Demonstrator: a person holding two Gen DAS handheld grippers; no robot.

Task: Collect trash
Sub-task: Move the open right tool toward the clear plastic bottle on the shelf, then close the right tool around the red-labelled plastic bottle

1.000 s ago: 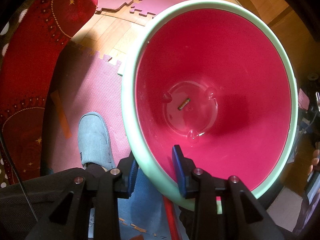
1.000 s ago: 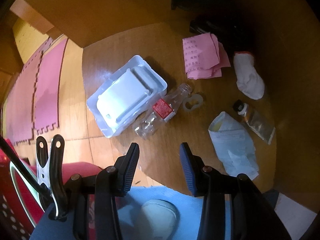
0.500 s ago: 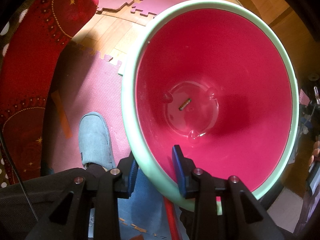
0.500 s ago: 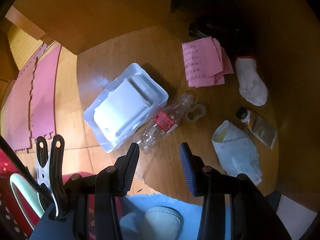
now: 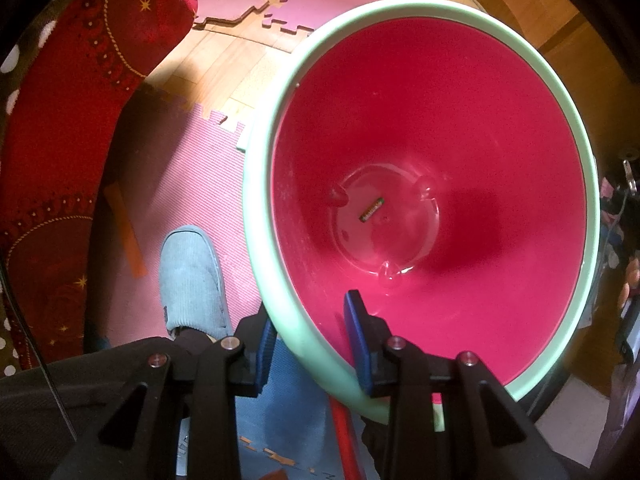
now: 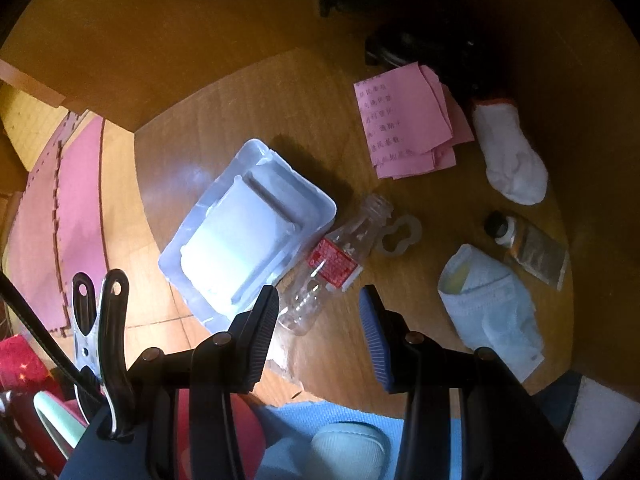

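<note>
A bucket (image 5: 440, 152), pink inside with a mint green rim (image 5: 256, 200), fills the left wrist view; a small label scrap (image 5: 372, 209) lies on its bottom. My left gripper (image 5: 310, 332) is shut on the rim, one pad inside and one outside. In the right wrist view a round wooden table (image 6: 240, 100) carries a clear plastic bottle with a red label (image 6: 328, 264), a white plastic tray (image 6: 244, 232), pink papers (image 6: 400, 128), a white sock (image 6: 508, 156), a tube (image 6: 532, 248), a pale blue crumpled mask (image 6: 488, 312) and a plastic ring (image 6: 400, 236). My right gripper (image 6: 318, 312) hangs open above the bottle's base.
A foot in a grey slipper (image 5: 188, 280) stands on pink foam mats (image 5: 180, 184) beside the bucket. A red patterned cushion (image 5: 60, 120) lies to the left. Dark objects (image 6: 400, 44) sit at the table's far side. A metal clamp (image 6: 100, 320) hangs by my right gripper.
The right gripper has moved in over the table and rolled a little, so the bottle and tray now sit closer to its fingertips. The left gripper and bucket have stayed put.
</note>
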